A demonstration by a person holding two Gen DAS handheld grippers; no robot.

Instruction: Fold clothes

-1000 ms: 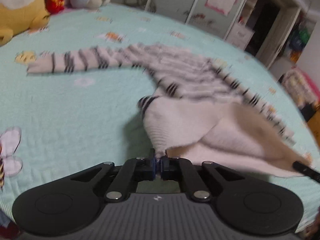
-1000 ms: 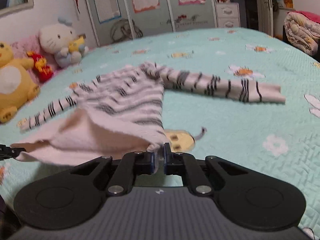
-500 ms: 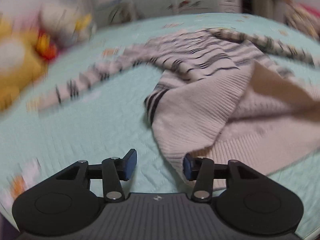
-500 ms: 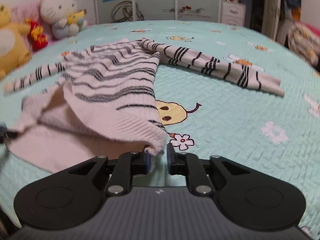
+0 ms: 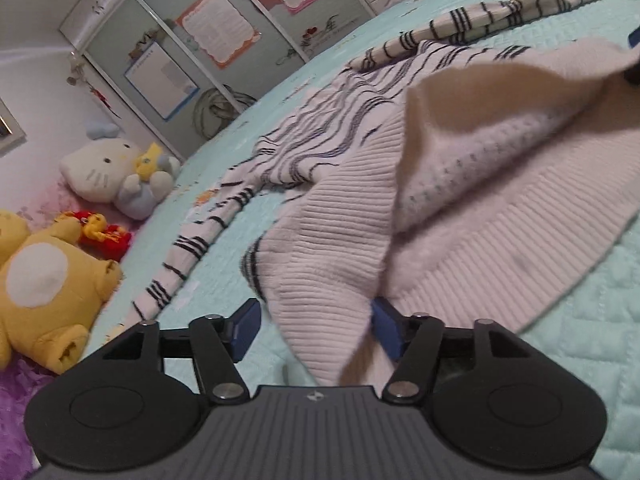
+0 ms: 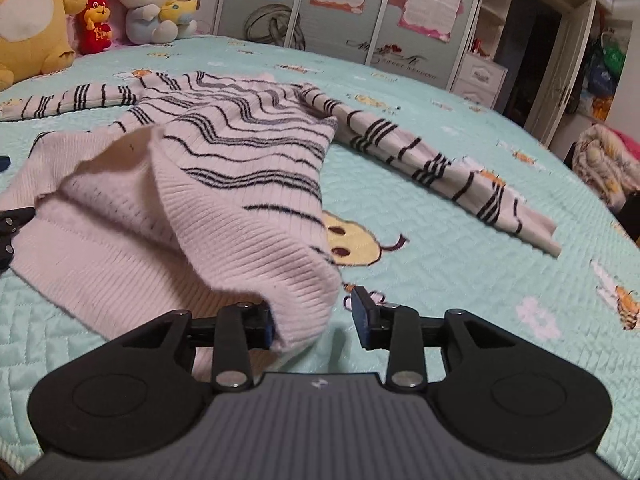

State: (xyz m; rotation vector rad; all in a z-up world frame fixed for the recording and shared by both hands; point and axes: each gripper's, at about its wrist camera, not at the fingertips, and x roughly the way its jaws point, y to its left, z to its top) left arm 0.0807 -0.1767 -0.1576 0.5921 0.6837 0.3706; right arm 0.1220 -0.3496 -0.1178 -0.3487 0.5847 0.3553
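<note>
Sweater [image 6: 224,168] lies spread on the mint quilted bedspread [image 6: 460,280], its body running away from the cameras toward the wardrobe doors [image 6: 348,12], with the two sleeves reaching out to either side. It is a pale ribbed knit with thin black stripes; the plain hem is turned up and back over the body, showing the inside. Left gripper [image 5: 314,330] has just been opening, a hem corner loose between its parted jaws. Right gripper [image 6: 316,322] has likewise been opening, the hem's other corner resting against one pad, unpinched.
</note>
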